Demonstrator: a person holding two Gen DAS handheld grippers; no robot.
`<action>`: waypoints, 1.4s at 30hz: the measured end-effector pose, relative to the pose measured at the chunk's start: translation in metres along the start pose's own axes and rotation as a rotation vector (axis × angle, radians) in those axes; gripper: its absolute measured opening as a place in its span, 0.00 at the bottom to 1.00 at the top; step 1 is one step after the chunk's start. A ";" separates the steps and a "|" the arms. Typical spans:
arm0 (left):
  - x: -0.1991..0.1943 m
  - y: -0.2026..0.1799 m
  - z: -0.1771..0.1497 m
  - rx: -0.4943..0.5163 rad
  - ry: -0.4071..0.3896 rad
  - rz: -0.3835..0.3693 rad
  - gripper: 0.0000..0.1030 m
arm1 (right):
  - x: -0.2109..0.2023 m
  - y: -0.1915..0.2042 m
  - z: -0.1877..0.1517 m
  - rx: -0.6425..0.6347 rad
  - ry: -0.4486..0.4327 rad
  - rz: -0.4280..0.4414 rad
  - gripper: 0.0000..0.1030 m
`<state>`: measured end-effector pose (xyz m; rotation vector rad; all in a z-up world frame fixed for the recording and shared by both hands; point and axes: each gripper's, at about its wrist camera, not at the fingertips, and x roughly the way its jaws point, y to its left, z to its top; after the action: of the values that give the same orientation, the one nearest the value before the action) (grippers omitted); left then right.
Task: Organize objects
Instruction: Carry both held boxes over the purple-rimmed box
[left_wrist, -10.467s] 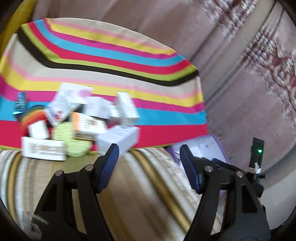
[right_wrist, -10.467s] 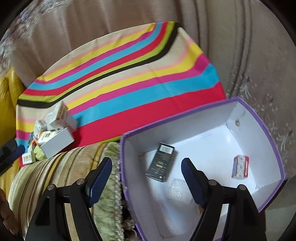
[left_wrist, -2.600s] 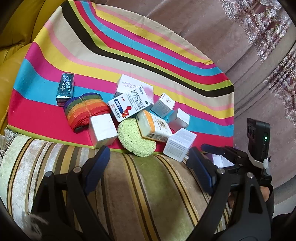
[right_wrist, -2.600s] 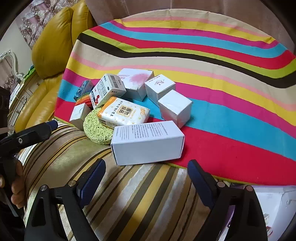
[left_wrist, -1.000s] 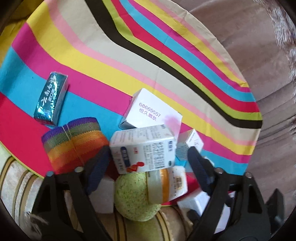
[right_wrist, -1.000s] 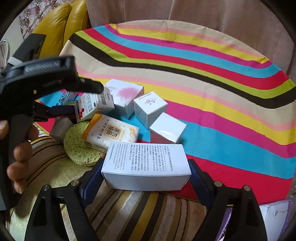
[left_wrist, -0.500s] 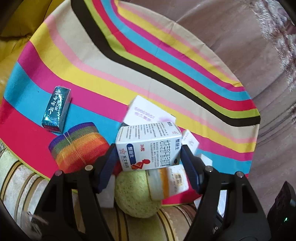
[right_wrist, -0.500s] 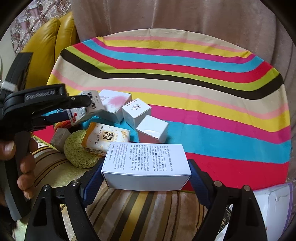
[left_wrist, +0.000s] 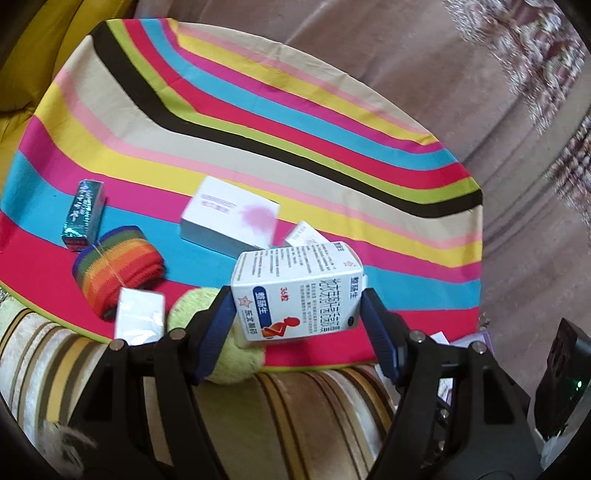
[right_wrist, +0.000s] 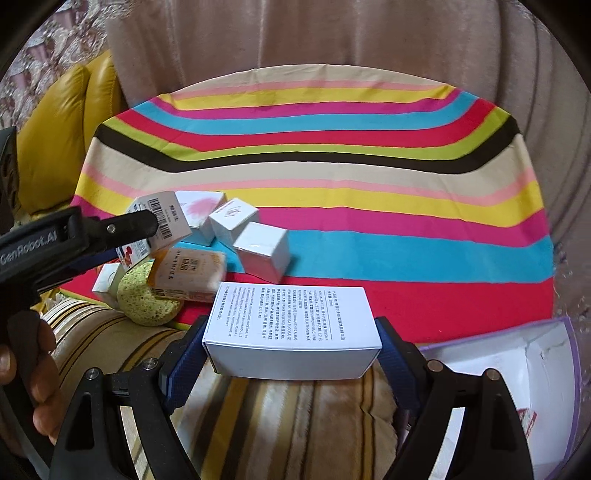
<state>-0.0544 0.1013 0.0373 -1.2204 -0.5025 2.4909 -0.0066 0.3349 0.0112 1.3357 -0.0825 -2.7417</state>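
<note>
My left gripper (left_wrist: 297, 317) is shut on a white medicine box with a blue label (left_wrist: 297, 291) and holds it above the striped cloth (left_wrist: 258, 122); the box also shows in the right wrist view (right_wrist: 162, 221). My right gripper (right_wrist: 291, 350) is shut on a long white box with printed text (right_wrist: 291, 325), held over the striped sofa cushion. Still on the cloth are a white box with a pink smudge (left_wrist: 229, 218), a rainbow roll (left_wrist: 118, 269), a teal packet (left_wrist: 83, 214), a green sponge (right_wrist: 147, 295), an orange-and-white box (right_wrist: 188, 275) and two white cubes (right_wrist: 264, 254).
A purple-edged white storage box (right_wrist: 517, 369) stands at the lower right beside the cushion. A yellow leather sofa (right_wrist: 59, 122) is at the left. A curtain hangs behind the cloth. A small white box (left_wrist: 140, 321) lies at the cloth's near edge.
Both grippers closed on their boxes and lifted them off the cloth. The left one has pulled back and up with the medicine box. The right one has pulled back toward the cushion.
</note>
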 end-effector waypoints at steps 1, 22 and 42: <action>0.000 -0.004 -0.002 0.009 0.003 -0.004 0.70 | -0.002 -0.002 -0.001 0.009 -0.001 -0.004 0.84; 0.005 -0.099 -0.053 0.271 0.122 -0.125 0.70 | -0.051 -0.087 -0.046 0.222 -0.021 -0.128 0.84; 0.027 -0.193 -0.100 0.509 0.248 -0.256 0.70 | -0.086 -0.206 -0.080 0.463 -0.052 -0.334 0.84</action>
<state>0.0350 0.3015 0.0473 -1.1454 0.0418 2.0369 0.0975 0.5486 0.0113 1.4932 -0.5813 -3.1729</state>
